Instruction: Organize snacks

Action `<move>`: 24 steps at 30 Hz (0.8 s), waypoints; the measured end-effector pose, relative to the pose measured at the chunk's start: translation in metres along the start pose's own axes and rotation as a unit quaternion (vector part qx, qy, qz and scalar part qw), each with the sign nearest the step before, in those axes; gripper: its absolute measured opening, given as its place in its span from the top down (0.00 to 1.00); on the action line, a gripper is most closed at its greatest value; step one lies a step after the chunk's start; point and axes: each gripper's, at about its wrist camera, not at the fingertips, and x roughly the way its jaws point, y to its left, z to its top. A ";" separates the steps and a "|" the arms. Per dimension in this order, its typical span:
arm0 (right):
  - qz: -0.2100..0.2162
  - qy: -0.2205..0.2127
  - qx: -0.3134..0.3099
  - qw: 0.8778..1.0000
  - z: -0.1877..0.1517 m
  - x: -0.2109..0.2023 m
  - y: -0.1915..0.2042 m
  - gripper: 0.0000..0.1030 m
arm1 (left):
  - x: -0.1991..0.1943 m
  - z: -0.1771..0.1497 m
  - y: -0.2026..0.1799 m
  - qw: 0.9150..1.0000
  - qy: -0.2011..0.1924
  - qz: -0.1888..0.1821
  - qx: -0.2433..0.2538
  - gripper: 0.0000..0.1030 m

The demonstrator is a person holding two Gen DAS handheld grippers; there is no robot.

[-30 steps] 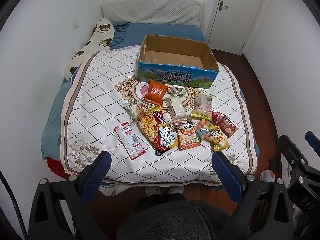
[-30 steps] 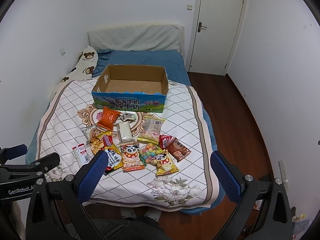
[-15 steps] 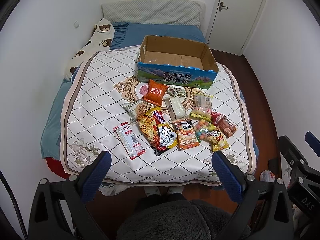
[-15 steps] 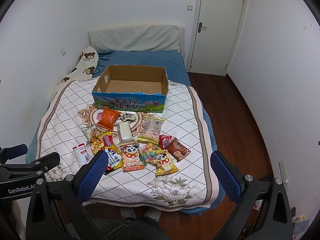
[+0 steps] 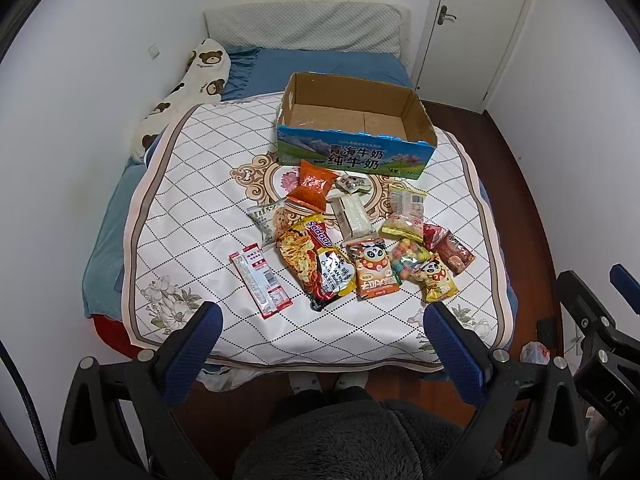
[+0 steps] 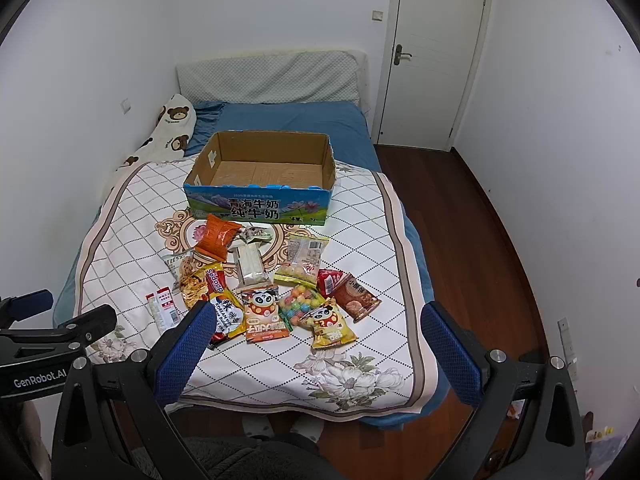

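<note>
Left wrist view: snacks (image 5: 356, 240) before carton (image 5: 354, 142) (empty)

Glossy snack wrappers (image 5: 334, 272), matt cardboard box (image 5: 352, 158), seemingly cloth quilt (image 5: 192, 200).

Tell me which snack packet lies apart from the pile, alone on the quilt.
The long white-and-red flat packet, lying by itself left of the pile; every other snack touches or overlaps a neighbour below the blue cardboard box.

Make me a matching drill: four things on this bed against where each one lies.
Things:
1. cardboard box
2. orange chip bag
3. red-and-white stick pack
4. brown cookie packet

Places:
A. alone, left of the snack pile
B. right edge of the pile
C. behind the pile, toward the headboard
D. just in front of the box

Pairs: 1-C, 2-D, 3-A, 4-B
</note>
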 end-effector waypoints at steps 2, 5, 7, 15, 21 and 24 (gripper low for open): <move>0.000 0.000 0.001 1.000 0.000 0.000 -0.001 0.00 | 0.000 0.000 0.000 1.000 0.001 0.000 0.000 0.00; 0.000 -0.001 0.001 1.000 -0.001 -0.001 -0.001 0.00 | -0.001 -0.001 0.000 1.000 0.000 0.000 -0.001 0.00; 0.001 -0.001 0.002 1.000 0.000 -0.002 -0.001 0.00 | -0.002 -0.001 0.000 1.000 -0.001 0.000 -0.001 0.00; 0.003 -0.004 0.000 1.000 -0.002 -0.006 0.002 0.00 | -0.006 -0.006 0.007 1.000 -0.006 0.000 -0.006 0.00; 0.004 -0.007 -0.002 1.000 -0.003 -0.008 0.004 0.00 | -0.009 -0.010 0.012 1.000 -0.009 0.002 -0.009 0.00; 0.006 -0.007 -0.002 1.000 -0.003 -0.009 0.005 0.00 | -0.010 -0.011 0.013 1.000 -0.011 0.002 -0.011 0.00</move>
